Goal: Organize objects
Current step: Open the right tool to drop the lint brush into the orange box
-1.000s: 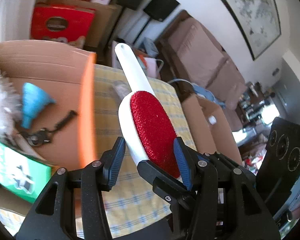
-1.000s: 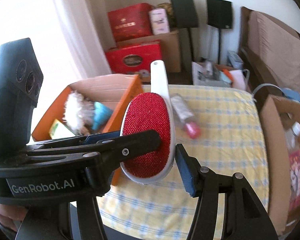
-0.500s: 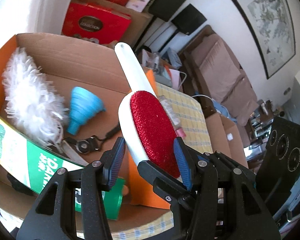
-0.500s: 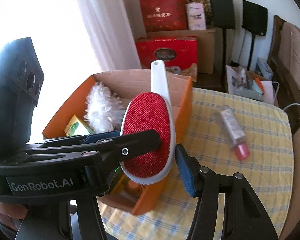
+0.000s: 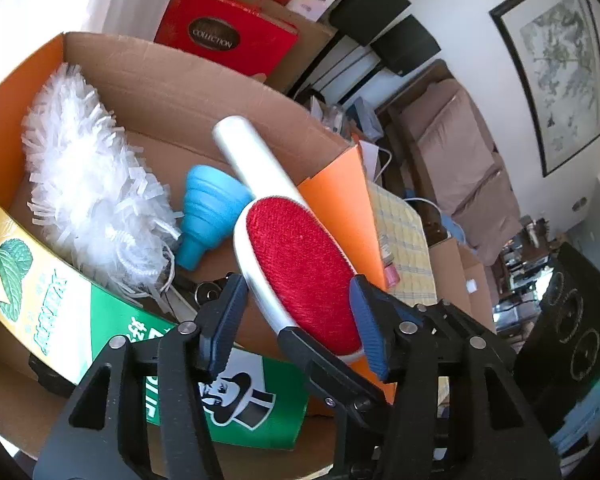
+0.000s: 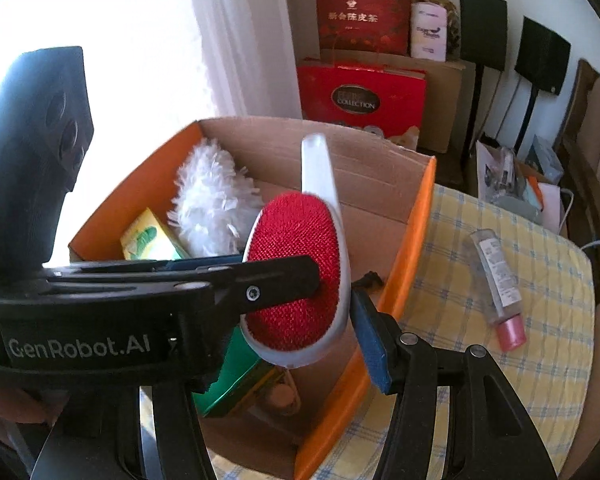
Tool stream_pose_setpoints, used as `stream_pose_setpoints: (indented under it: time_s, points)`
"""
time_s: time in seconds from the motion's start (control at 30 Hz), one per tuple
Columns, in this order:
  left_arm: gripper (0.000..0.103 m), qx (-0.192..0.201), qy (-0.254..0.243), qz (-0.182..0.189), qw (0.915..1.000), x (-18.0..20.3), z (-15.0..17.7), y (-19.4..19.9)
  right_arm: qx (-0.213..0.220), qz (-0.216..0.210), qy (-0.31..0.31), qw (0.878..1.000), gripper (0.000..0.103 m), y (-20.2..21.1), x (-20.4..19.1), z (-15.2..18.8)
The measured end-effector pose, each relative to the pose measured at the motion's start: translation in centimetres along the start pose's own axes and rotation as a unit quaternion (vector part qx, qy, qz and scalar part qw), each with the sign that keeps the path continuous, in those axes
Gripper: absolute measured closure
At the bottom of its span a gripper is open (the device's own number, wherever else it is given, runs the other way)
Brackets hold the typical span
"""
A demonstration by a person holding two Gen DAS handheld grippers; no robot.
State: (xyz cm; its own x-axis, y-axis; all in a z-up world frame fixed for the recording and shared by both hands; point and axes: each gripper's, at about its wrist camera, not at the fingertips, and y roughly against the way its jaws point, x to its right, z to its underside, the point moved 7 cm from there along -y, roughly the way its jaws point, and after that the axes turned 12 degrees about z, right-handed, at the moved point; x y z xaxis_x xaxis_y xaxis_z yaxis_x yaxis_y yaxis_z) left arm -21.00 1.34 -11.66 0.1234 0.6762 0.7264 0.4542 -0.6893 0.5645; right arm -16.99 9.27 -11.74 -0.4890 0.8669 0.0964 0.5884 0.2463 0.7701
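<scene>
Red lint brush (image 5: 300,268) pinched in right gripper (image 6: 340,300) — handle pointing ahead over cardboard box (image 5: 172,92) below; left gripper (image 5: 296,320) jaws opening around it.

Both wrist views close above box (image 5: 188,92)

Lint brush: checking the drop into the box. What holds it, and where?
The right gripper grips the lint brush by its red head; the left gripper's jaws are opening.
</scene>
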Motion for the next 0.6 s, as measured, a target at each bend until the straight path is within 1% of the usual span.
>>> stream_pose_setpoints:
  time_s: [0.03, 0.1, 0.17, 0.2, 0.27, 0.3, 0.33, 0.4, 0.5, 0.57, 0.6]
  points:
    - [0.047, 0.001, 0.003, 0.003, 1.0000, -0.1, -0.1, 0.1, 0.002, 0.002, 0.005, 1.000, 0.044, -0.1, -0.1, 0.0]
    - [0.039, 0.009, 0.009, 0.005, 0.9999, -0.4, -0.4, 0.5, 0.009, -0.005, 0.001, 1.000, 0.044, 0.2, -0.1, -0.1]
    - [0.036, 0.015, 0.010, 0.002, 0.9998, -0.4, -0.6, 0.8, 0.013, -0.008, -0.005, 1.000, 0.043, 0.6, 0.2, -0.3]
    - [0.036, 0.018, 0.009, 0.001, 0.9998, -0.5, -0.7, 0.9, 0.016, -0.005, -0.009, 1.000, 0.040, 1.0, 0.6, -0.4]
    - [0.034, 0.017, 0.008, 0.000, 0.9998, -0.4, -0.8, 1.0, 0.021, -0.005, -0.015, 1.000, 0.038, 1.6, 1.0, -0.5]
    - [0.029, 0.017, 0.006, -0.001, 0.9998, -0.4, -0.8, 1.1, 0.024, -0.008, -0.020, 0.999, 0.038, 2.0, 1.4, -0.6]
    - [0.026, 0.019, 0.005, -0.001, 0.9998, -0.3, -0.8, 1.2, 0.026, -0.009, -0.024, 0.999, 0.038, 2.3, 1.7, -0.7]
    - [0.022, 0.022, 0.001, -0.005, 0.9997, 0.0, -0.8, 1.4, 0.025, -0.006, -0.030, 0.999, 0.034, 2.9, 2.3, -0.7]
    - [0.018, 0.023, -0.009, -0.015, 0.9996, 0.5, -0.7, 1.7, 0.020, 0.004, -0.038, 0.999, 0.031, 3.4, 3.2, -0.5]
    - [0.014, 0.021, -0.013, -0.015, 0.9996, 0.9, -0.7, 1.8, 0.010, 0.003, -0.051, 0.999, 0.029, 3.6, 3.7, -0.2]
    - [0.013, 0.020, -0.011, -0.013, 0.9997, 1.0, -0.7, 1.9, 0.001, 0.002, -0.060, 0.998, 0.028, 3.7, 4.0, 0.0]
